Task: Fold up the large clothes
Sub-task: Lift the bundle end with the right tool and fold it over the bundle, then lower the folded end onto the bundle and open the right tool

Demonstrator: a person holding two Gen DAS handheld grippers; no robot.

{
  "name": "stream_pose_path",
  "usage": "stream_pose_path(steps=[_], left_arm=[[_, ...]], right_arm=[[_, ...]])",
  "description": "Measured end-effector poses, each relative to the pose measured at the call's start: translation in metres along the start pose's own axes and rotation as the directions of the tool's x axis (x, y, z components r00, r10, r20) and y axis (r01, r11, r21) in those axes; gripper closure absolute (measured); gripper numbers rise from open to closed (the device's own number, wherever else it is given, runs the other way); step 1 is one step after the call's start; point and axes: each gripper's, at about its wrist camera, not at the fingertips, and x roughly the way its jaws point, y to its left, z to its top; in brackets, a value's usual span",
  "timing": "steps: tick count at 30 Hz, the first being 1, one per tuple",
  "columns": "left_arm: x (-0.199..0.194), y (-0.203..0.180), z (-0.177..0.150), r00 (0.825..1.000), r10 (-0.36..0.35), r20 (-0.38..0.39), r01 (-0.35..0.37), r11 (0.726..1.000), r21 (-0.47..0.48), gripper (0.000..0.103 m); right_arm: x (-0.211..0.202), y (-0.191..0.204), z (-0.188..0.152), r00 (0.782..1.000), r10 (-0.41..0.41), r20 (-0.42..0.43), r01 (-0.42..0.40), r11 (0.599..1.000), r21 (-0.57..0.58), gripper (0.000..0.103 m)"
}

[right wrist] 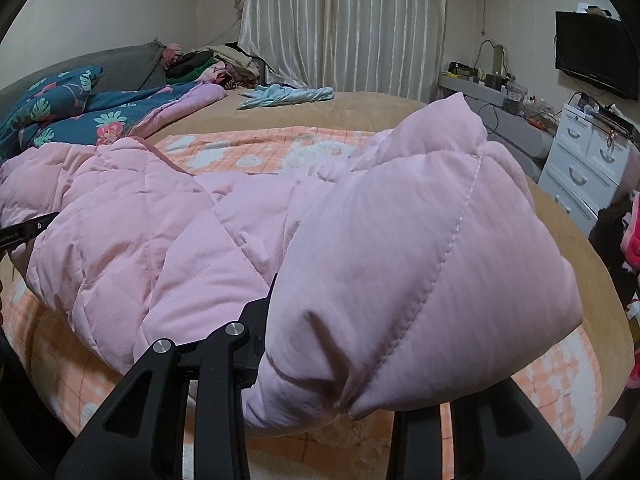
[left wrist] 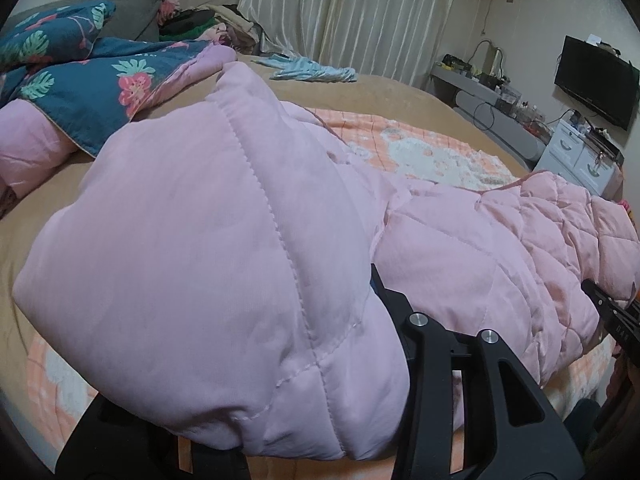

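1. Left wrist view: my left gripper (left wrist: 360, 344) is clamped on a padded corner of the pink coat (left wrist: 208, 240), which lies across the bed (left wrist: 380, 92).
2. Right wrist view: my right gripper (right wrist: 320, 364) is clamped on the opposite corner (right wrist: 400, 264).
3. Risk: the slippery, puffy padding could squeeze out of either grip, leaving the fold lopsided.

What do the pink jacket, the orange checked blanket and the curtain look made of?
Pink jacket: smooth, faintly shiny woven shell, likely synthetic, over puffy fill; stitched quilting lines and swollen panels show it.
Orange checked blanket: soft, matte, fuzzy pile, probably fleece or terry; white patches look nubbly.
Curtain: thin satin-like fabric; vertical pleats catch bright sheen. Fibre cannot be told.
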Motion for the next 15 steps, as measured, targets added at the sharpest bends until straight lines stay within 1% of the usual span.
stream_pose_path(steps=[7,15], left_arm=[[0.003,0.0,-0.009,1.0,0.014,-0.012,-0.014,1.0,0.004,0.068],[0.006,0.004,-0.018,0.999,0.024,-0.034,-0.024,1.0,-0.007,0.068]], right_arm=[[0.006,-0.009,-0.008,1.0,0.01,-0.024,-0.009,0.999,0.031,0.07],[0.019,-0.023,-0.02,0.998,0.038,-0.057,-0.032,0.994,0.104,0.067]])
